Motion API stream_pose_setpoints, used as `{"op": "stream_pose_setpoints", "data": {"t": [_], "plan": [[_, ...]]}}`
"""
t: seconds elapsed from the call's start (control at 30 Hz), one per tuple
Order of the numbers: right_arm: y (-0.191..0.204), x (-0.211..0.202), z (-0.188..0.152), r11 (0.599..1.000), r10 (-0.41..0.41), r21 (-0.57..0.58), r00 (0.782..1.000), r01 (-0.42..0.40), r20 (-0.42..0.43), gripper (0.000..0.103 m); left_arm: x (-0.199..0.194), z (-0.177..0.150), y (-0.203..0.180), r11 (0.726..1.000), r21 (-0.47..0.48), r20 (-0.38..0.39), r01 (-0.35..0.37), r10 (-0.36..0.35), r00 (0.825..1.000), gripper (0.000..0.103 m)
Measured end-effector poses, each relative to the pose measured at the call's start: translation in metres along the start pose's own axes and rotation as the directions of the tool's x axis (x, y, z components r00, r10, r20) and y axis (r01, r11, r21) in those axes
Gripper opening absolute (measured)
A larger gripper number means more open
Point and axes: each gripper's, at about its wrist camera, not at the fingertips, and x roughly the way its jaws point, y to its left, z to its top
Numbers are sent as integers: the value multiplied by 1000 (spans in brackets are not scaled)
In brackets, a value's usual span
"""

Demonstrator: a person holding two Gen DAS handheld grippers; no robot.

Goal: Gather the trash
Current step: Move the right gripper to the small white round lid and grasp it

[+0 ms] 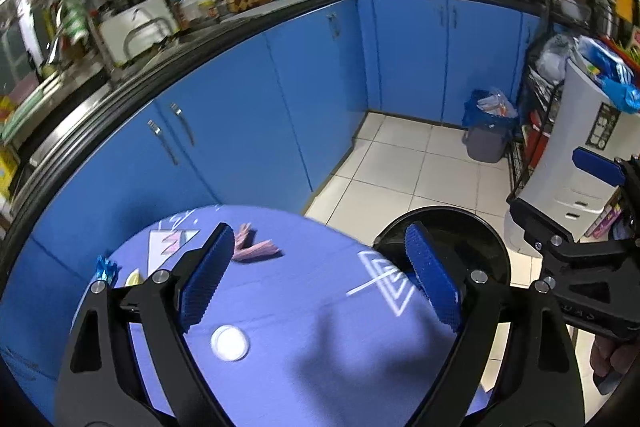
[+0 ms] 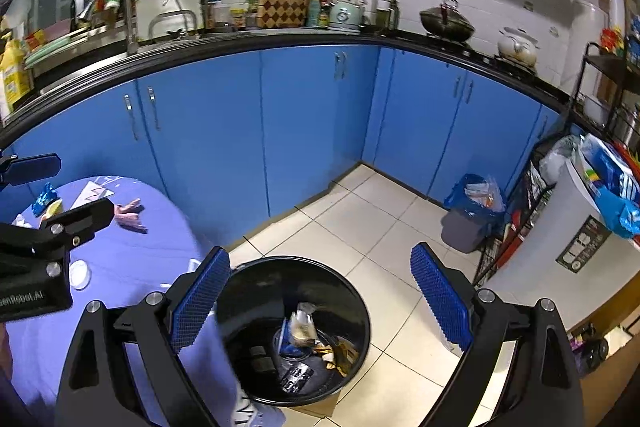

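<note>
My left gripper [image 1: 320,267] stands open over the purple-clothed round table [image 1: 304,347], nothing between its blue pads. On the cloth lie a white round lid [image 1: 229,343], pink wrappers [image 1: 256,247], a blue foil wrapper [image 1: 106,269] and a yellow scrap [image 1: 134,277]. My right gripper [image 2: 320,291] is open and empty above the black trash bin [image 2: 352,307], which stands on the floor against the table's edge and holds crumpled wrappers [image 2: 304,323]. The bin [image 1: 472,239] also shows to the right of the left gripper. Each gripper appears at the side of the other's view.
Blue kitchen cabinets [image 2: 304,131] curve behind the table. On the white tiled floor [image 2: 360,223] stands a small grey bin with a blue bag [image 2: 468,223]. A wire rack [image 2: 516,227] and a white cabinet [image 2: 568,247] with bags on top stand at the right.
</note>
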Motion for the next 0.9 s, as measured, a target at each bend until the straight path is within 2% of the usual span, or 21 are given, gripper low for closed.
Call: {"op": "stream_pose_setpoints", "data": {"t": [0.47, 0.73, 0.9], "plan": [[77, -26, 11, 990, 110, -88, 994, -109, 11, 90, -47, -42, 78, 993, -104, 26, -54, 57, 998, 87], [134, -27, 7, 967, 213, -133, 977, -215, -32, 90, -71, -65, 123, 981, -169, 46, -93, 102, 994, 87], [174, -19, 1, 944, 267, -182, 961, -275, -70, 90, -71, -88, 155, 970, -207, 22, -130, 137, 990, 87]]}}
